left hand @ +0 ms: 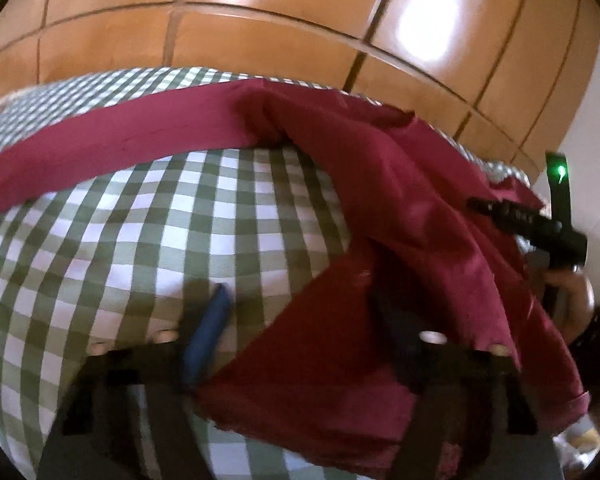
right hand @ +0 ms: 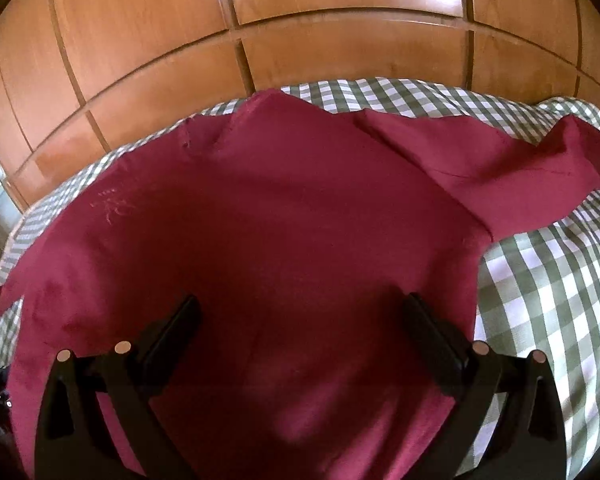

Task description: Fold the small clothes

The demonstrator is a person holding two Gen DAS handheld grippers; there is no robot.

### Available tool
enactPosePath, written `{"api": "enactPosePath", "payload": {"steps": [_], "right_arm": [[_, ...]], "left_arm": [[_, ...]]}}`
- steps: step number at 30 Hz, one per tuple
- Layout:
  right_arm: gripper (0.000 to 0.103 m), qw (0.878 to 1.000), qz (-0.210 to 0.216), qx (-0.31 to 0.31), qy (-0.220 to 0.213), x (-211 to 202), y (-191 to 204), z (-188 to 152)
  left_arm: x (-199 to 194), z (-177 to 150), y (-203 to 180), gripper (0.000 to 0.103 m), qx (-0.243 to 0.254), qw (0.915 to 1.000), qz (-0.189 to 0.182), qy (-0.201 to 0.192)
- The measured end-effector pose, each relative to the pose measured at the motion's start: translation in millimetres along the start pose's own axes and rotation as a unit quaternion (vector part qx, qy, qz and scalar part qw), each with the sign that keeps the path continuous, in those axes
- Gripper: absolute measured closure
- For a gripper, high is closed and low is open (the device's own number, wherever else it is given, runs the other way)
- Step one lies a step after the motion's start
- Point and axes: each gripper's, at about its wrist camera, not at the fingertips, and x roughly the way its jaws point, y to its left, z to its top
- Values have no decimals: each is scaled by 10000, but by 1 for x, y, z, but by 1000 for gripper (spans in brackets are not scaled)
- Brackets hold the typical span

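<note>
Wooden panels behind, checked cloth (left hand: pixel 148 216) below, maroon garment (left hand: pixel 400 208) spread across it.

Left wrist view: the left gripper (left hand: pixel 304 320) has its jaws partly apart, one blue-padded finger (left hand: pixel 210 328) over the check, the other dark against a lifted maroon flap; whether it pinches the thin, limp fabric I cannot tell, and a shallow bite could slip. Right wrist view: the right gripper (right hand: pixel 300 320) hangs wide open and empty over the smooth garment (right hand: pixel 260 220), sleeve (right hand: pixel 520 176) trailing far right, likely to bunch during a fold.

Glare on wardrobe (left hand: pixel 428 12); motion blur, fisheye edges.
</note>
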Motion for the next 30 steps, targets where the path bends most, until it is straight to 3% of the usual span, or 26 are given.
{"api": "enactPosePath", "payload": {"steps": [3,7,14,17,21,23,25,27,29,30], "right_arm": [[2,9999,-96,-50,-3,-1,3,-5],[2,9999,-123,24,-49,-3,-1,-5],[2,9999,-120,99,-65,-3,-4,-4],[2,9999,-132,93,-58,-3,-4,-4],[2,9998,-162,84,-46,-2,-3,-4],[2,9998,-180,70,-34,-2,-3,-4],[2,9998,-183,68,-30,-2,-3,-4],[2,9998,-180,72,-33,-2,-4,-4],[2,9998,-186,67,-28,-2,-3,-4],[2,9998,-193,60,-24,-2,-3,-4]], "left_arm": [[-11,-3,-8,92,45,9999,-87,-54],[-46,-10,-6,94,-81,9990,96,-429],[-107,-41,38,96,-988,9920,328,-720],[-121,-52,44,96,-1156,9901,306,-736],[-111,-64,28,95,-780,9953,445,-362],[-96,-68,33,86,-863,9946,570,-47],[-97,-68,43,75,-1172,9921,445,-44],[-108,-63,52,41,-1396,9891,337,-331],[-126,-54,63,28,-1605,9830,276,-849],[-130,-49,68,28,-1685,9803,270,-998]]}}
